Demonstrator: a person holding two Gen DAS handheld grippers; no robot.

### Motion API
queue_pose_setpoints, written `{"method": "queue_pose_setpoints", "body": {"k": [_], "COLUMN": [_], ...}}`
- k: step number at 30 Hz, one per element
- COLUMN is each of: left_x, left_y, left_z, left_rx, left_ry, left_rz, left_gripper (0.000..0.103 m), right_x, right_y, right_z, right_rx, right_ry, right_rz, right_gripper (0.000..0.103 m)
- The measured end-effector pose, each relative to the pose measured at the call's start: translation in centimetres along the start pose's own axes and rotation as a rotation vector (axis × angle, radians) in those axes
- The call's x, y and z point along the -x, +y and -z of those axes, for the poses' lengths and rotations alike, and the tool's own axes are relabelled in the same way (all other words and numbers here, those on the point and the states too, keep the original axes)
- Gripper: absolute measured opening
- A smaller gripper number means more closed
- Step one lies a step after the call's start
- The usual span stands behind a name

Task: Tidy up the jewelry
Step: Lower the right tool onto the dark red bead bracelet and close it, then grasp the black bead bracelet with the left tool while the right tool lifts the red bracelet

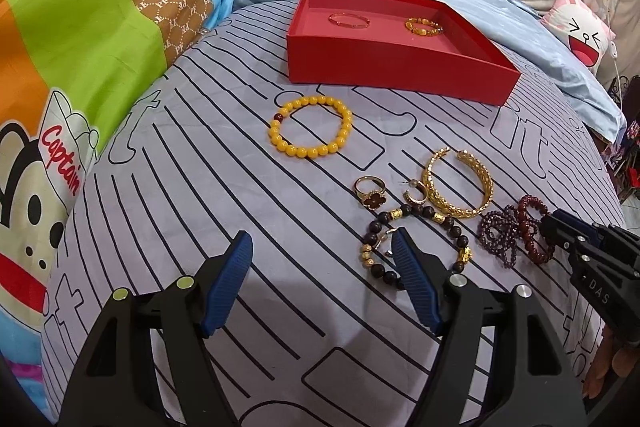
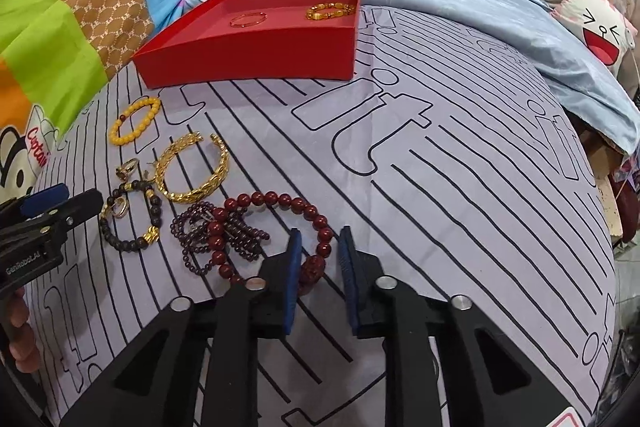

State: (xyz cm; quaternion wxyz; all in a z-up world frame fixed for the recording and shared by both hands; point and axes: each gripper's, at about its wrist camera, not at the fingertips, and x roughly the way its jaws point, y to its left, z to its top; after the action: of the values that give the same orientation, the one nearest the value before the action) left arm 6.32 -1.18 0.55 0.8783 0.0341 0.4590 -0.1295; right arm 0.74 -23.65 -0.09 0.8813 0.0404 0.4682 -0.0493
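The right gripper (image 2: 320, 255) straddles the near arc of the red bead bracelet (image 2: 280, 203): one blue pad (image 2: 294, 251) sits inside the loop, the other outside it, and the beads run between them. The jaws stand narrowly apart, and a sliver of gap shows on the outer side, so I cannot tell whether they pinch the strand yet. The loop lies flat, stretching away to the far left of the jaws and partly overlapping the purple bead strand (image 2: 200, 231).

The left gripper (image 1: 324, 267) hangs with its jaws wide apart and empty; its right fingertip is over the dark bead bracelet (image 1: 432, 215), with the ring (image 1: 370, 193) and the gold bangle (image 1: 460, 183) just beyond. The yellow bead bracelet (image 1: 310, 127) lies farther off, near the red box (image 1: 400, 67).

The right hand is plainly nearer to the red beads; the lift probably needs care so that the purple strand does not come along. The box, at the far side, already holds a thin bangle (image 1: 349, 19) and an amber bracelet (image 1: 424, 26). Everything rests on a soft striped bedsheet (image 2: 440, 187), with cartoon bedding at the left and a floral cover behind.
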Motion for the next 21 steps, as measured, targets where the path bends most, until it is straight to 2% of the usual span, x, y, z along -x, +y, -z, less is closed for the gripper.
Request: {"method": "queue_pose_setpoints", "body": {"k": [7, 13, 21], "left_x": [-0.5, -0.7, -0.4], "left_y": [-0.4, -1.0, -1.7], "left_z": [0.6, 0.9, 1.1], "left_rx": [-0.004, -0.03, -0.056], "left_ry": [0.02, 0.018, 0.003], "left_rz": [0.022, 0.03, 0.077], "left_gripper": [0.067, 0.058, 0.023], "right_x": [0.6, 1.2, 1.7], "right_y": [-0.2, -0.9, -1.5], "right_z": [0.7, 1.3, 1.8], "right_rx": [-0.027, -0.071, -0.083], "right_ry": [0.021, 0.041, 0.047], "right_rz": [-0.031, -0.063, -0.064], "right_gripper": [0.011, 0.011, 0.011]}}
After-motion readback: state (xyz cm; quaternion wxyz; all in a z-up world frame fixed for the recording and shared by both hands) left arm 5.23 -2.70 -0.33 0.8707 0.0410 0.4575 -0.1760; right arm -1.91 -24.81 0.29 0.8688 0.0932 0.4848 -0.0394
